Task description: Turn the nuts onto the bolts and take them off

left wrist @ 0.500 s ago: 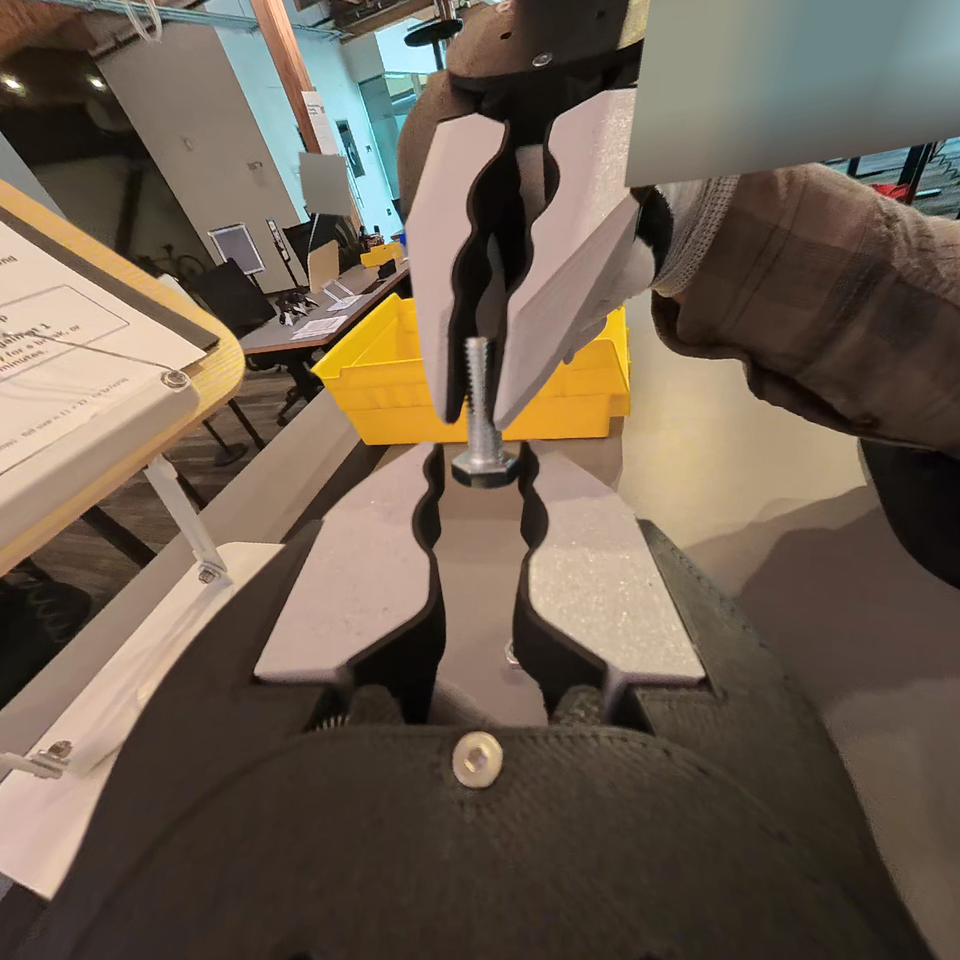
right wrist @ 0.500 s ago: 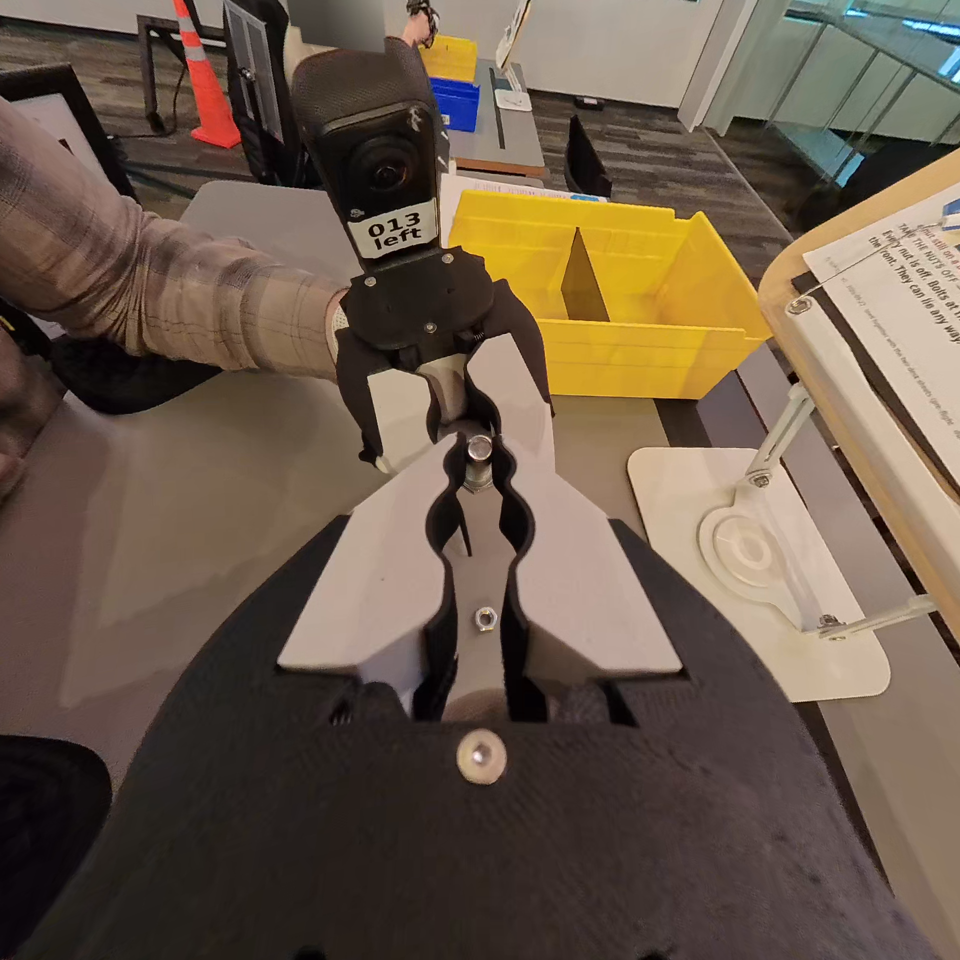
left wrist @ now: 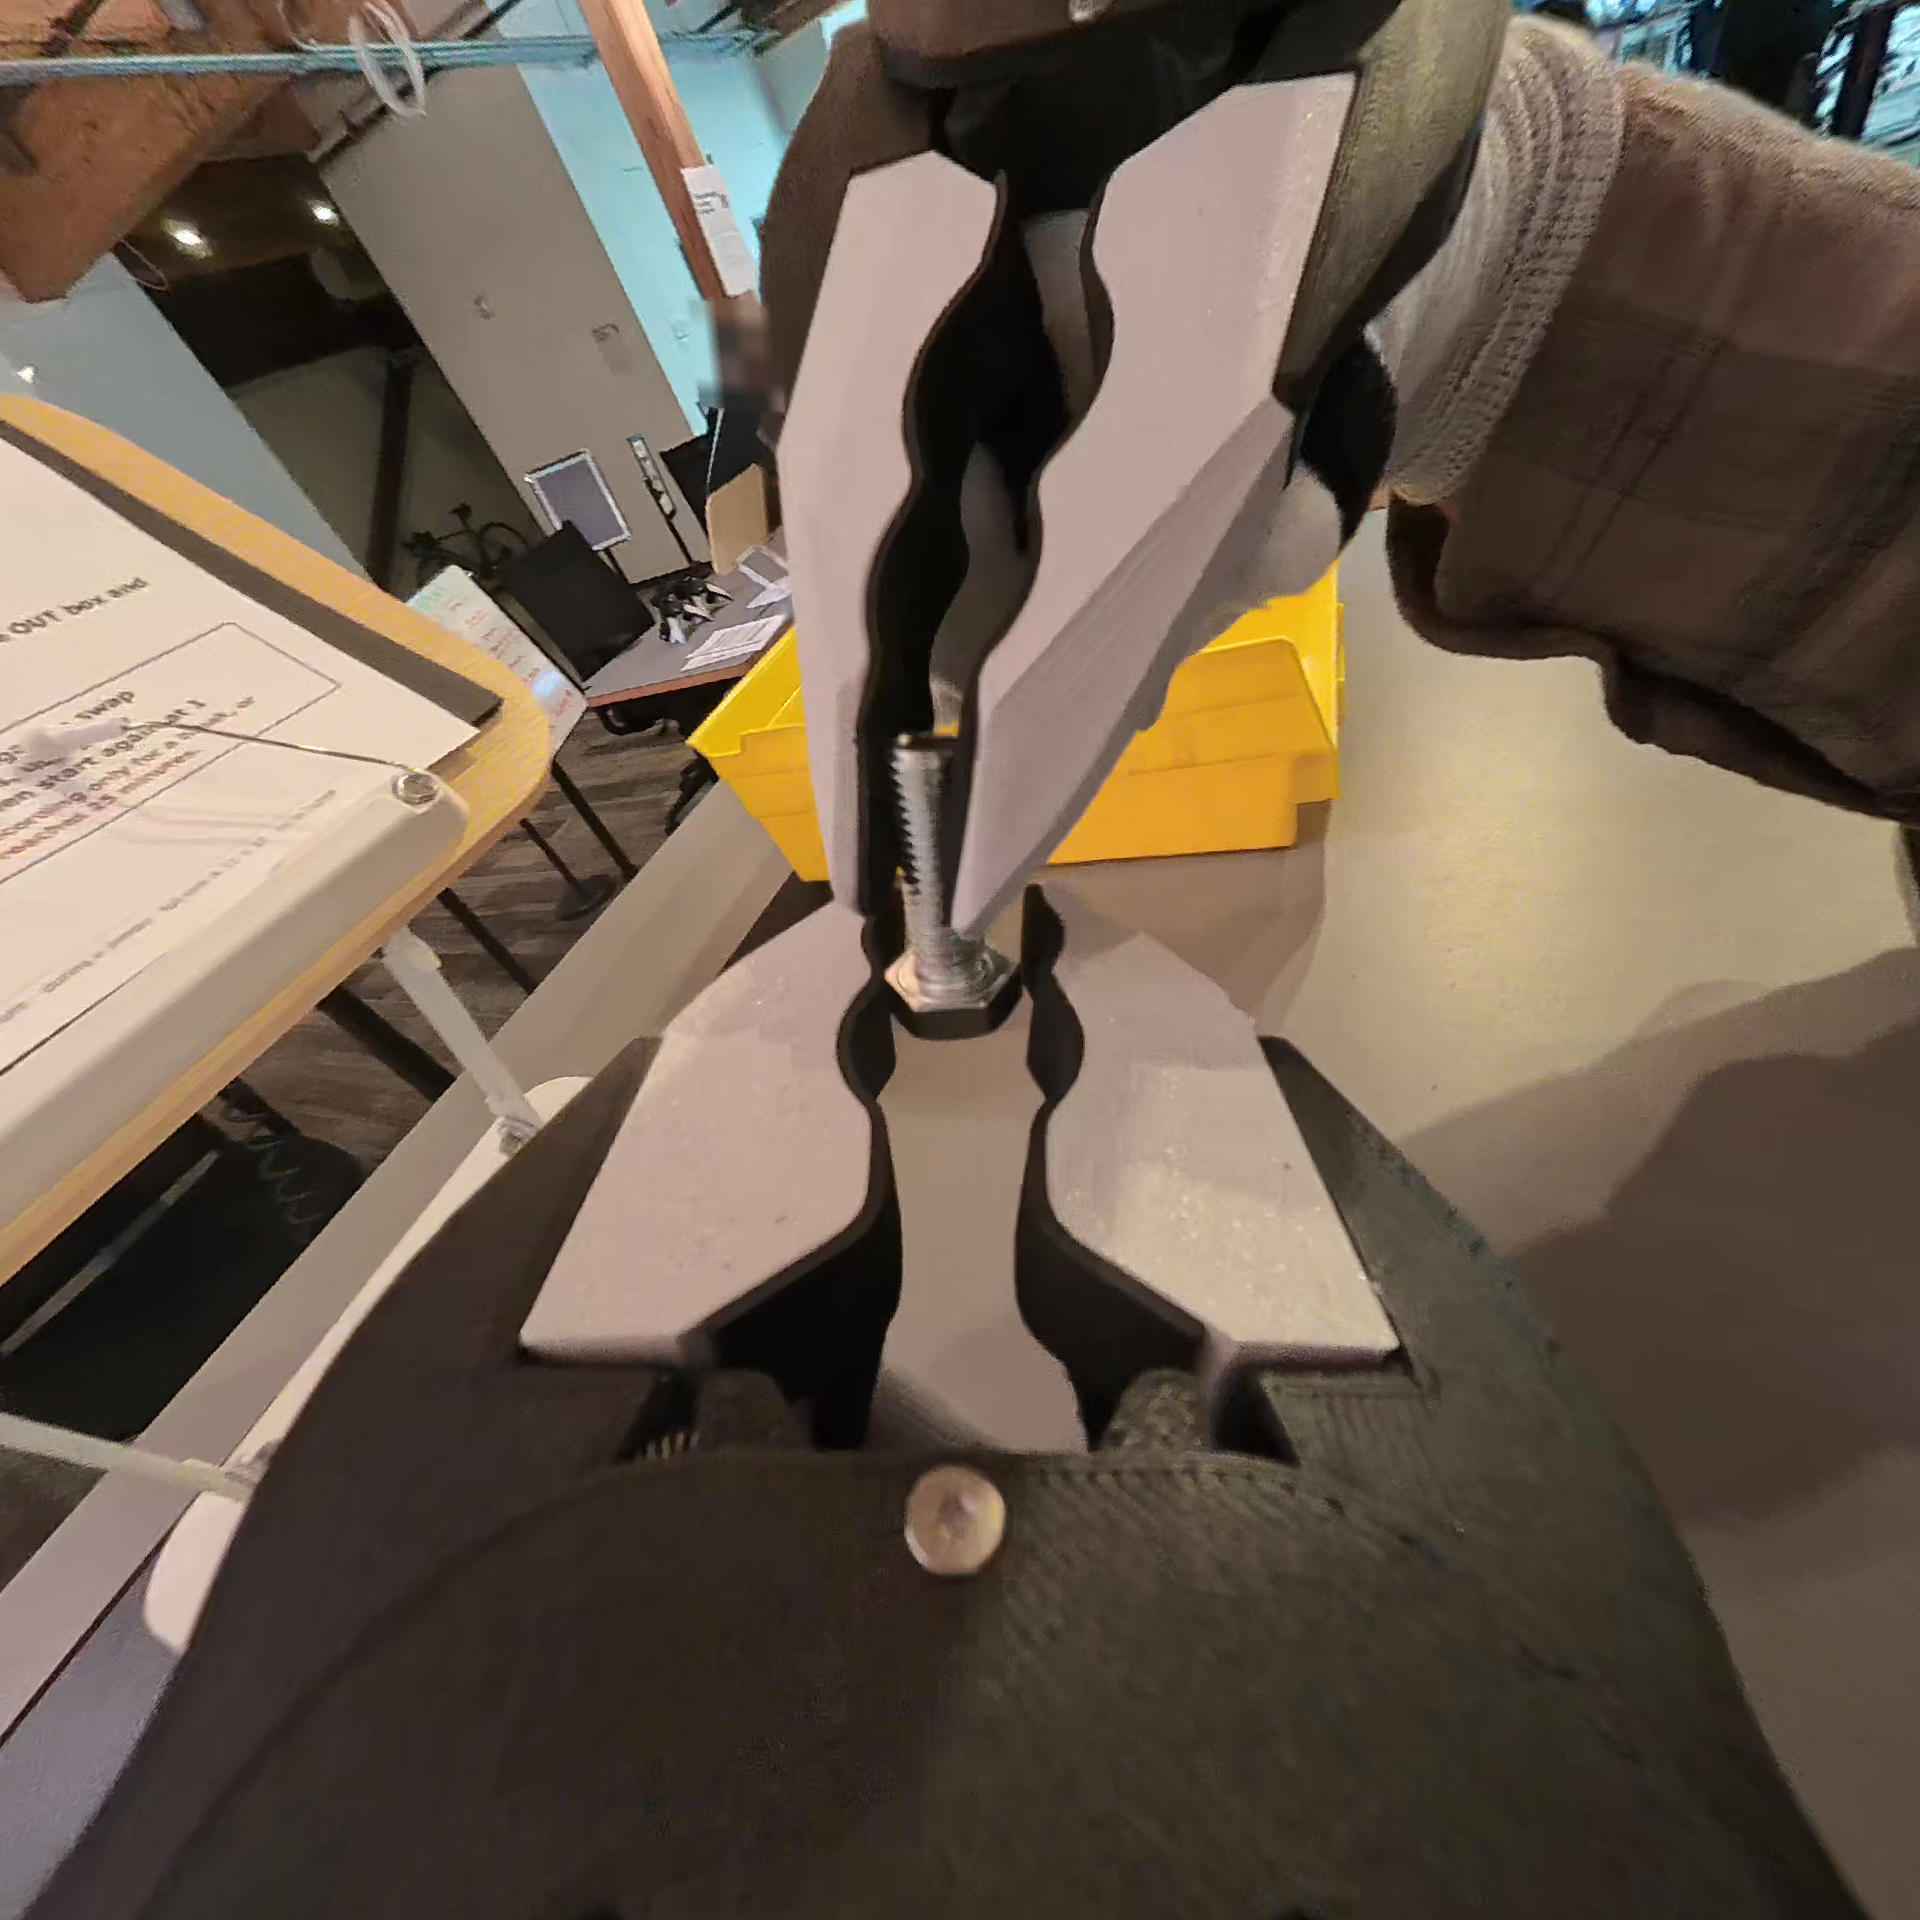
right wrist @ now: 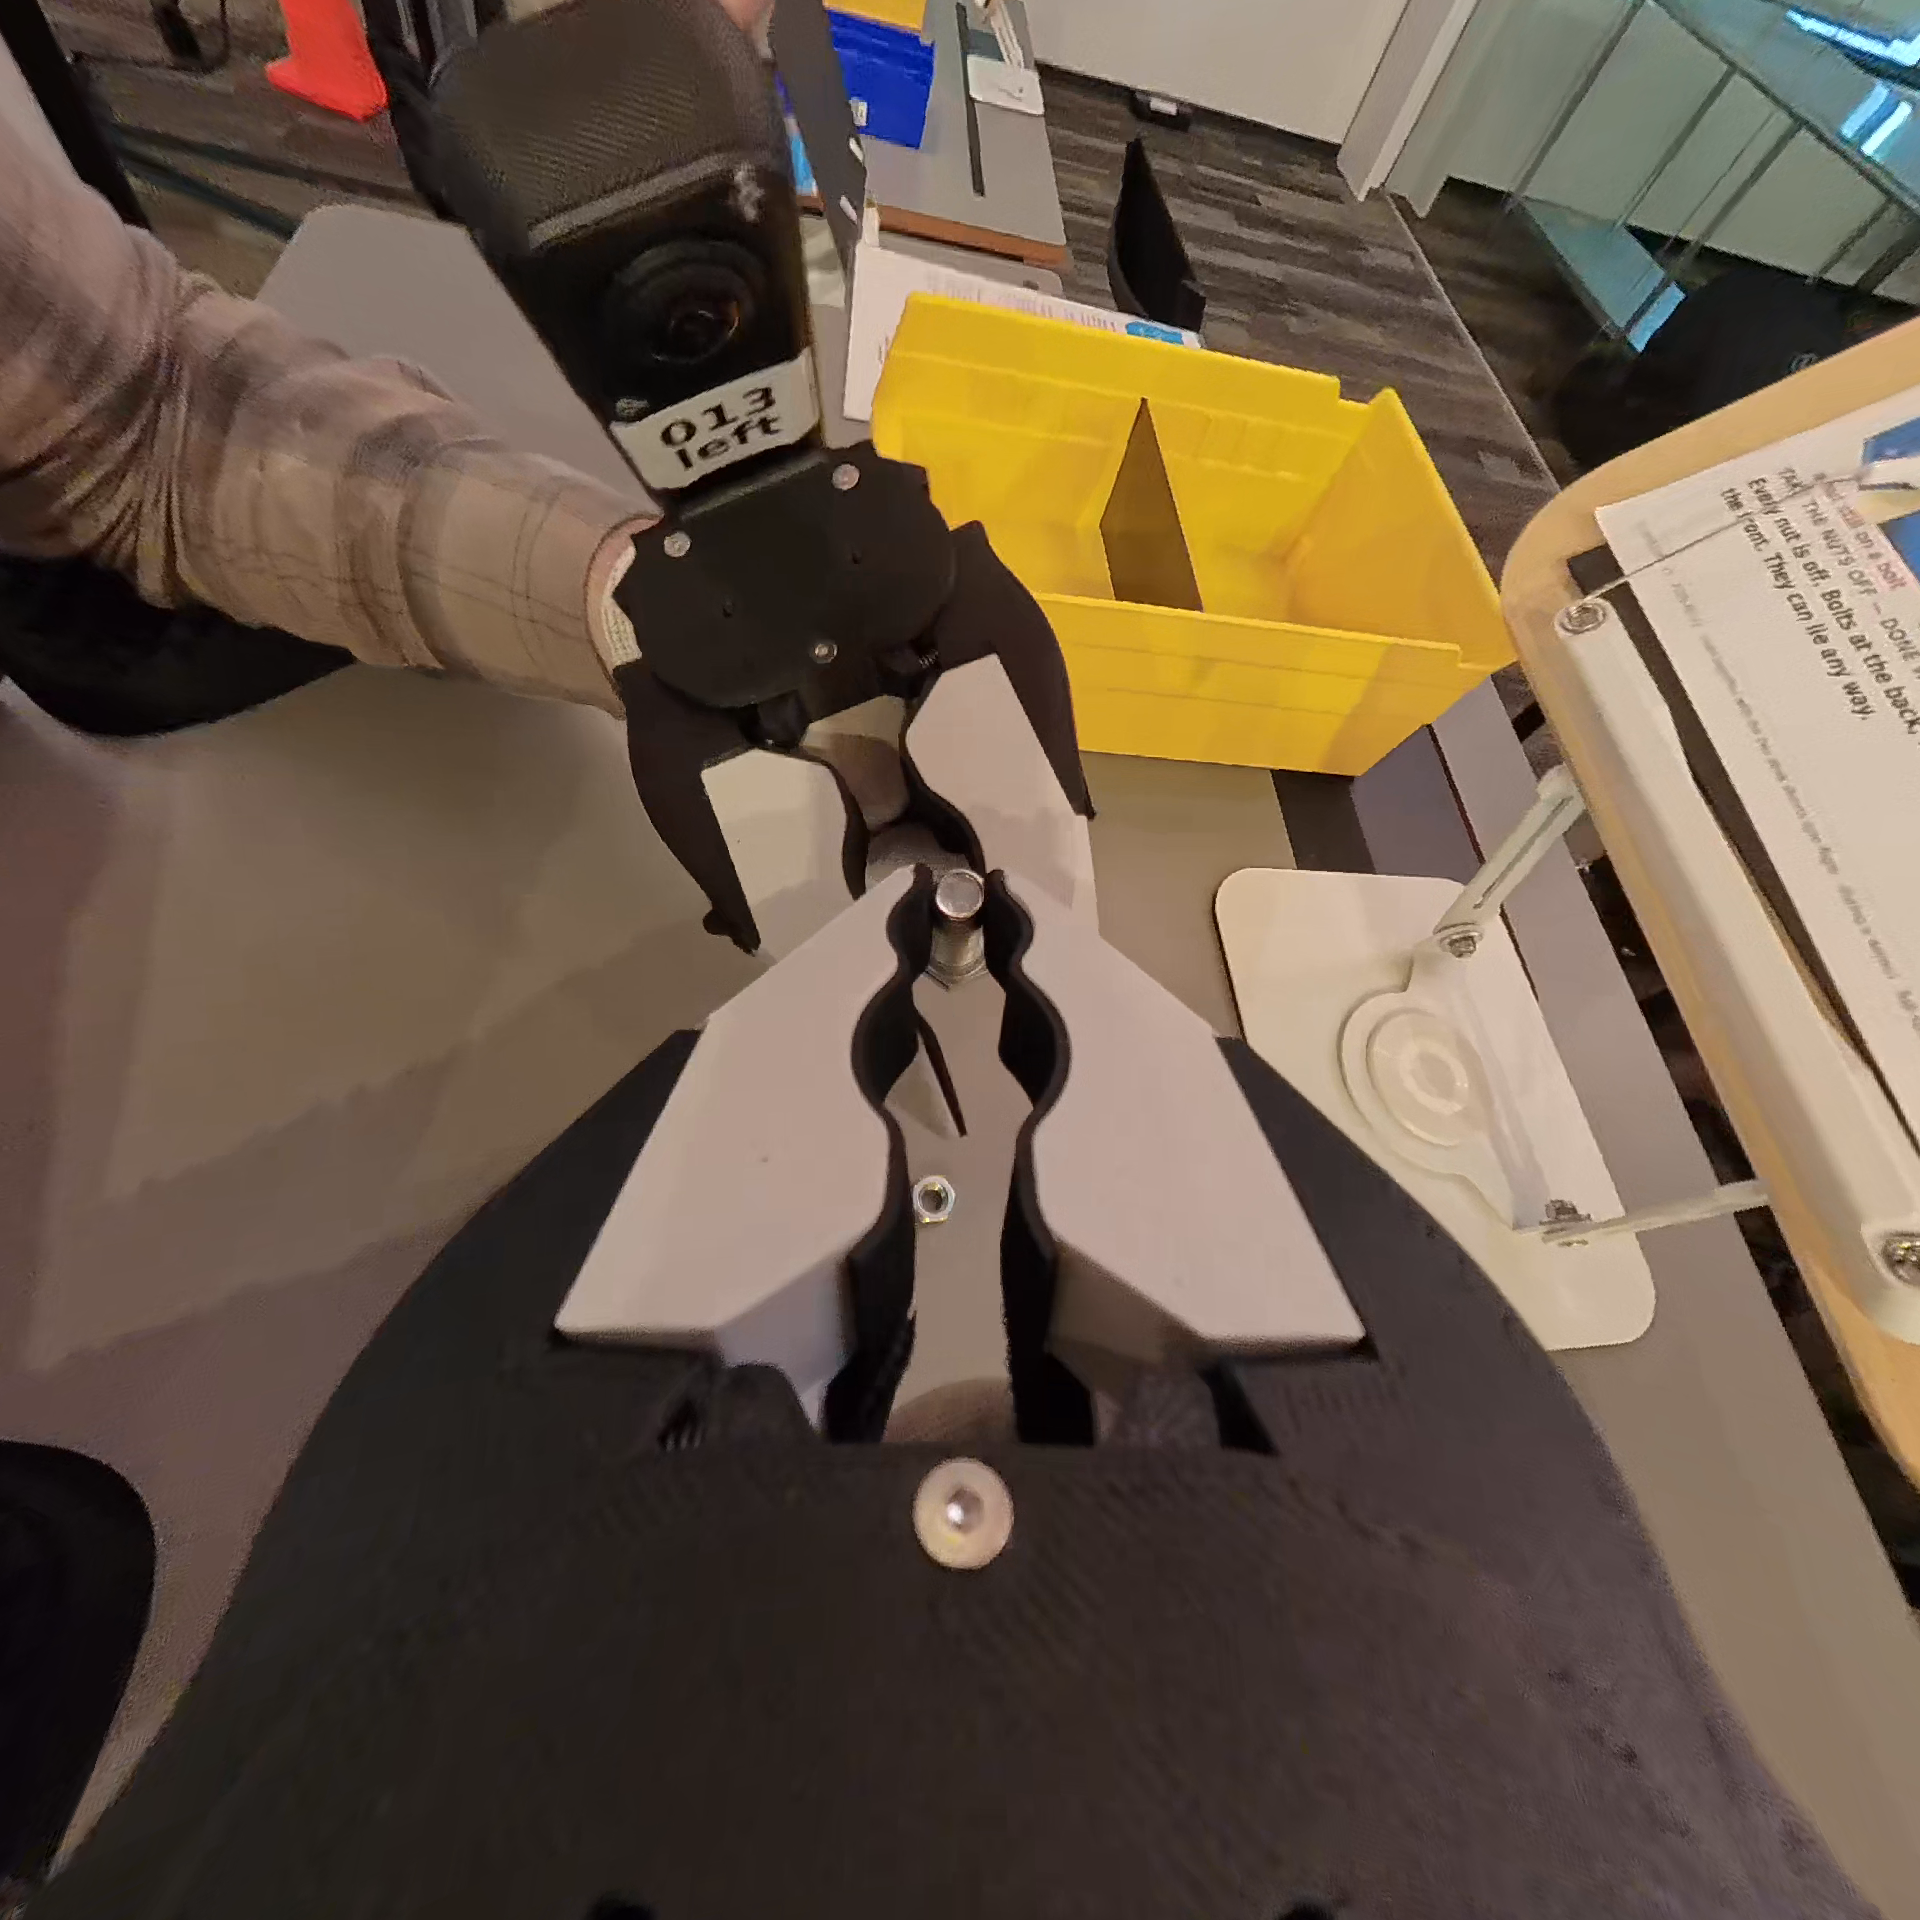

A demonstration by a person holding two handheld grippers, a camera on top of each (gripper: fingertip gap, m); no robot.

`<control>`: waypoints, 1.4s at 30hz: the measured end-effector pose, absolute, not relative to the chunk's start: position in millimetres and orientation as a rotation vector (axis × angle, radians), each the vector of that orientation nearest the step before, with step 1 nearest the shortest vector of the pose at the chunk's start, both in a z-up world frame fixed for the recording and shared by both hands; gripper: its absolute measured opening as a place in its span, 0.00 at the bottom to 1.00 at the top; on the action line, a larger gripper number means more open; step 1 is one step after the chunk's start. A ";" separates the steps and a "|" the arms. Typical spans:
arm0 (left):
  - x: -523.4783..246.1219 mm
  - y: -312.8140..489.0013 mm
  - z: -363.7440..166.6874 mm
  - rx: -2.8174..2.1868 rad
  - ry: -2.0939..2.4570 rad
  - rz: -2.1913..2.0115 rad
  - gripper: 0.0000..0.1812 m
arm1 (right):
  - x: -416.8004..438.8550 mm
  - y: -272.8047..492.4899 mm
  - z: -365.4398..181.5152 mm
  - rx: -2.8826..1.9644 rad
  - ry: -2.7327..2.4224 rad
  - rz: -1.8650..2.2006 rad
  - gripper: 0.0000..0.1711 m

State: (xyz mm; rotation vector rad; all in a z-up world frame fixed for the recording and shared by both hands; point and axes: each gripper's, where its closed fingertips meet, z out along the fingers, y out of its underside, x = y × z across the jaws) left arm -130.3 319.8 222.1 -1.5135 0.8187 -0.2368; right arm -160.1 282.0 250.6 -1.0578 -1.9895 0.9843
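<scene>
Bolt [left wrist: 928,831] first: it stands upright in mid-air between the two tools. Its hexagonal end is seated in the notch at the fingertips of the left hand-held gripper [left wrist: 956,966], which is clamped on it from below. Its threaded shank is pinched from above by the right hand-held gripper [right wrist: 958,904]. From the right wrist view we look straight down on the plain tip of the shank, just at that gripper's fingertips.

No nut sits on the visible stretch of thread. We take the hexagon at the bottom for the bolt's own head, though we cannot rule out a nut run all the way down. One loose nut [right wrist: 933,1197] lies flat on the grey worktop [right wrist: 364,935], seen below and between the right gripper's fingers, well apart from the bolt.

We judge this pair to be separated: the taking-off part looks done for it, and either threading the nut back on or sorting the parts is left. Beyond the left gripper stands a yellow bin [right wrist: 1247,665] with a divider; the compartments we see look bare.
</scene>
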 end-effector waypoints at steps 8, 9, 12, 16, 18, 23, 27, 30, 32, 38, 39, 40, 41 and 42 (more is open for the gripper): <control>-116.8 299.7 228.9 -1.472 0.916 -0.367 0.10 | -148.3 266.4 255.3 -0.952 -2.057 0.954 0.04; -115.5 298.1 228.0 -1.474 0.926 -0.382 0.09 | -147.6 265.0 254.6 -0.948 -2.065 0.957 0.04; -114.7 298.2 223.8 -1.488 0.944 -0.370 0.11 | -147.2 264.6 253.7 -0.953 -2.072 0.946 0.04; -114.3 298.5 223.1 -1.486 0.946 -0.363 0.09 | -146.3 262.9 252.7 -0.950 -2.085 0.932 0.04; -114.7 299.6 222.1 -1.497 0.941 -0.365 0.09 | -146.3 264.2 251.7 -0.960 -2.086 0.924 0.04; -113.0 298.0 219.5 -1.505 0.957 -0.379 0.09 | -144.7 262.8 250.2 -0.957 -2.102 0.906 0.04; -108.4 293.1 213.7 -1.534 0.982 -0.457 0.13 | -142.3 262.4 249.3 -0.960 -2.114 0.899 0.04; -105.9 289.6 209.5 -1.544 1.003 -0.497 0.11 | -139.9 259.5 246.6 -0.954 -2.138 0.907 0.04; -106.2 288.2 210.9 -1.536 0.998 -0.525 0.09 | -139.3 258.2 246.7 -0.954 -2.142 0.913 0.04; -103.0 285.6 212.1 -1.528 0.999 -0.560 0.11 | -137.2 256.9 244.8 -0.956 -2.157 0.924 0.04; -103.0 285.9 213.0 -1.527 0.990 -0.569 0.12 | -137.2 256.9 244.3 -0.957 -2.159 0.924 0.04; -102.9 285.1 213.9 -1.523 0.988 -0.581 0.10 | -137.4 256.9 244.1 -0.956 -2.159 0.921 0.04; -103.0 284.4 214.4 -1.518 0.989 -0.587 0.08 | -137.4 256.6 244.3 -0.956 -2.160 0.922 0.04; -103.1 284.5 214.8 -1.516 0.986 -0.590 0.08 | -137.5 256.5 244.8 -0.955 -2.158 0.922 0.04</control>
